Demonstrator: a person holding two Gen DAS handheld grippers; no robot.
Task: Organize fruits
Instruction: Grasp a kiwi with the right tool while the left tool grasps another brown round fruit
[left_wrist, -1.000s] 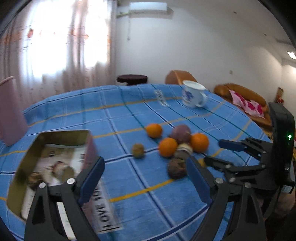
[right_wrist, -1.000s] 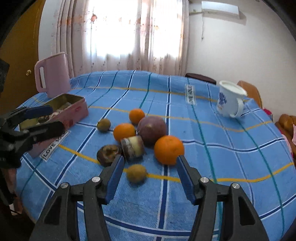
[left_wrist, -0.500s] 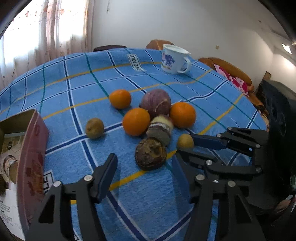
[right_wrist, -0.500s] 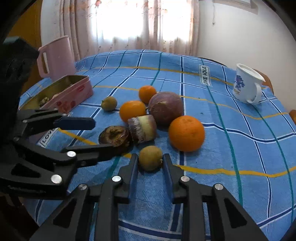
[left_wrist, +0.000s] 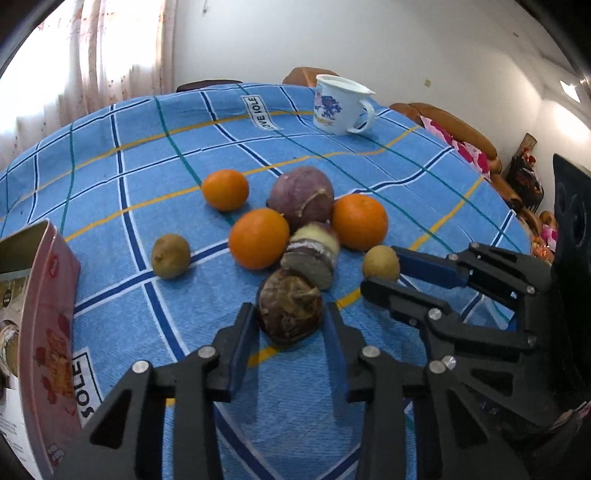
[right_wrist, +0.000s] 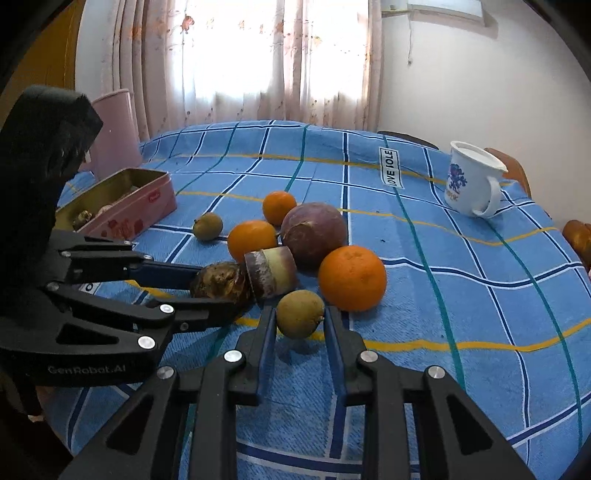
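Note:
Several fruits lie in a cluster on the blue checked tablecloth (left_wrist: 147, 166). A wrinkled brown fruit (left_wrist: 290, 314) sits between the fingers of my left gripper (left_wrist: 289, 308). Its jaws are closing and both pads touch the fruit's sides. In the right wrist view the same left gripper (right_wrist: 218, 290) comes in from the left around the brown fruit (right_wrist: 221, 278). My right gripper (right_wrist: 299, 314) is shut on a small yellow-green fruit (right_wrist: 300, 312), which rests on the cloth. In the left wrist view, that right gripper (left_wrist: 382, 271) holds the small fruit (left_wrist: 380, 262).
Three oranges (left_wrist: 258, 238), a round purple fruit (left_wrist: 301, 197), a cut fruit piece (left_wrist: 312, 254) and another small green-brown fruit (left_wrist: 170, 255) lie close by. An open pink tin (right_wrist: 125, 206) stands left, a pink jug (right_wrist: 114, 133) behind it, and a white mug (right_wrist: 471, 181) far right.
My left gripper swung from the tin to the fruit cluster and narrowed its jaws around the brown fruit. My right gripper shut on the small yellow-green fruit and then stayed still.

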